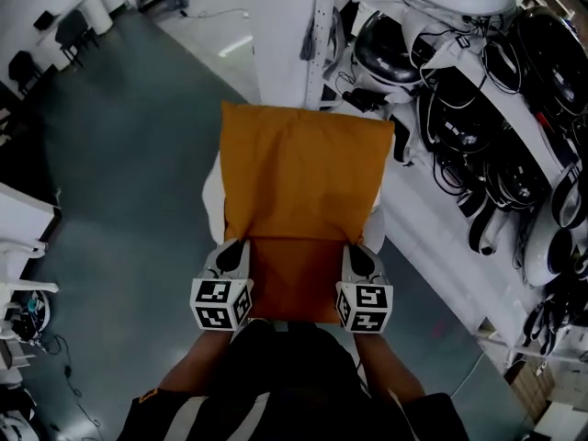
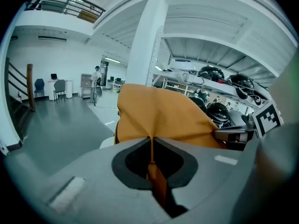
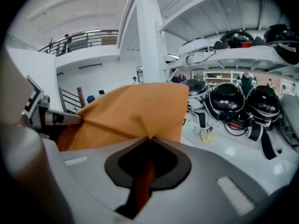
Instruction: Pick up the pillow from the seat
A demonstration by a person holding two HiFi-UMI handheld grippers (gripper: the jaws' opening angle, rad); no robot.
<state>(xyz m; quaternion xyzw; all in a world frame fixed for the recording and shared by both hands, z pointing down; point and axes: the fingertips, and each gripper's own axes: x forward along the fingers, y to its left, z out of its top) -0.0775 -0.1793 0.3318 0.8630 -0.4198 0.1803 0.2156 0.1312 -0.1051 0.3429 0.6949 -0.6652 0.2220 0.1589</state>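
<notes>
An orange pillow (image 1: 299, 177) hangs flat in front of the person, held by its two near edges. My left gripper (image 1: 237, 244) is shut on the pillow's left side, with orange fabric (image 2: 150, 139) pinched between its jaws. My right gripper (image 1: 356, 248) is shut on the right side, and a fold of the pillow (image 3: 140, 111) runs into its closed jaws. A white seat (image 1: 212, 191) shows only as slivers under the pillow's edges; whether the pillow touches it cannot be told.
White shelving (image 1: 478, 136) with black helmets and cables runs along the right. A white column (image 1: 285, 35) stands just beyond the pillow. Grey floor (image 1: 119, 182) spreads to the left, with white desk edges (image 1: 18, 219) at the far left.
</notes>
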